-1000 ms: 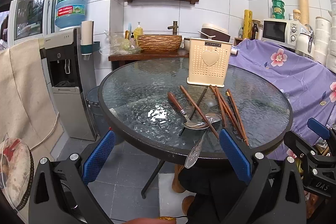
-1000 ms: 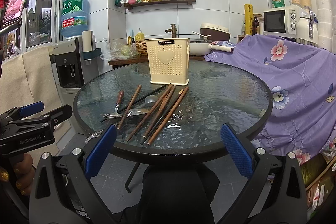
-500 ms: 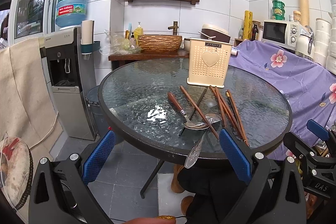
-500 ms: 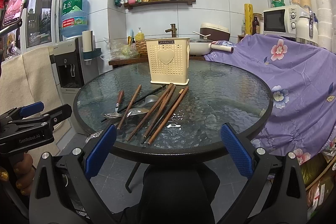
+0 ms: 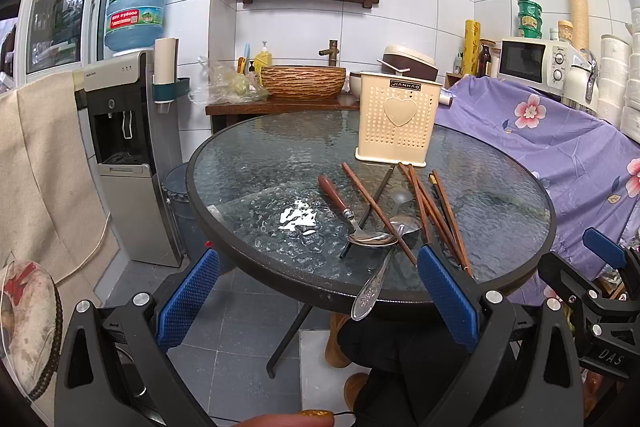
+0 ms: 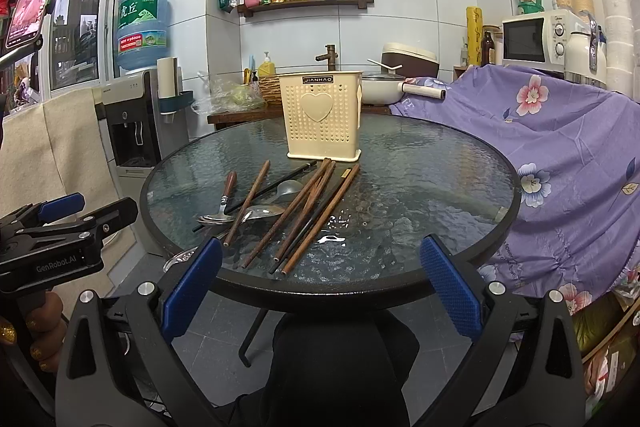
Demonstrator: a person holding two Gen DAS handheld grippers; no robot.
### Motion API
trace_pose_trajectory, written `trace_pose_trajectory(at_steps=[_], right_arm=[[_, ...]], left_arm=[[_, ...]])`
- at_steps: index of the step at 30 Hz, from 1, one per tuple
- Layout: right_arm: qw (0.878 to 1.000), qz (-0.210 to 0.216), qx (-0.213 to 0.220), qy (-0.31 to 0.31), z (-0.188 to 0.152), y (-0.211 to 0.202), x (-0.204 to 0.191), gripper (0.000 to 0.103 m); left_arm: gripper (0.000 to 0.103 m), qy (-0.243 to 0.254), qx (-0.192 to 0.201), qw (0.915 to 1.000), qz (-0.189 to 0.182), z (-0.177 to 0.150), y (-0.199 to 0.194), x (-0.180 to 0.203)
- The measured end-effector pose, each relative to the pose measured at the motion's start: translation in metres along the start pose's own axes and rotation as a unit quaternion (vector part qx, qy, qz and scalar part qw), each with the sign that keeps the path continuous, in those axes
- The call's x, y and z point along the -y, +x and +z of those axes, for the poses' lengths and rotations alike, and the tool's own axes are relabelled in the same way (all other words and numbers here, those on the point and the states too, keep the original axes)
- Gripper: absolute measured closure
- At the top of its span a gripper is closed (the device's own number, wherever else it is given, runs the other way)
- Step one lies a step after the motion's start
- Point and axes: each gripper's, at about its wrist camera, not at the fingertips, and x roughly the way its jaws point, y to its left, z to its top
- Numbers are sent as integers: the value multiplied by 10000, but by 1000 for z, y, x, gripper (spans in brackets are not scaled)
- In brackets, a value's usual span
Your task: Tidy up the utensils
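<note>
Ahead of both claws, on the round glass table [image 6: 440,163], the utensils lie in 1 loose heap; none is in the cream holder [image 6: 322,119] yet, so we judge the task at its start, approach step.

Left gripper [image 5: 318,301]: fingers wide apart, empty, held below and short of the table edge. Just beyond it, the ornate silver spoon [image 5: 374,281] overhangs the rim toward the right pad. Farther out, the wooden-handled spoon [image 5: 348,213] lies crossed by a brown chopstick and a black one.

Right gripper [image 6: 320,285]: fingers wide apart, empty, also short of the edge. Directly ahead, the chopsticks [image 6: 310,213] fan toward it, tips near the rim. Holder stands upright beyond the heap, well past both claws.

Next move, our guess: advance 1 claw over the rim, close on a single piece. Crossed pieces may drag neighbours; overhanging spoon could tip off.
</note>
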Motion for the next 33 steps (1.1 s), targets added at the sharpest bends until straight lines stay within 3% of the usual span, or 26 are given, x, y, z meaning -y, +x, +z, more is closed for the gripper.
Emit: trace_pose_trajectory(at_steps=[9, 16, 20, 26, 31, 33], right_arm=[[10000, -1, 2, 1, 0, 0, 0, 5], [10000, -26, -66, 1, 0, 3, 1, 5], [9998, -59, -167, -76, 6, 13, 1, 5], [9987, -94, -480, -130, 27, 46, 10, 5], [9960, -11, -882, -171, 42, 79, 21, 5], [9932, 26, -1153, -151, 45, 94, 27, 5]], left_arm=[[6, -15, -28, 10000, 22, 0, 1, 0], [6, 63, -135, 9996, 253, 1, 8, -2], [6, 538, -250, 9975, 379, 7, 18, 0], [6, 305, -764, 9965, -132, 33, 47, -24], [6, 983, -500, 9934, 315, 52, 65, -14], [6, 989, -726, 9924, 115, 60, 81, -16]])
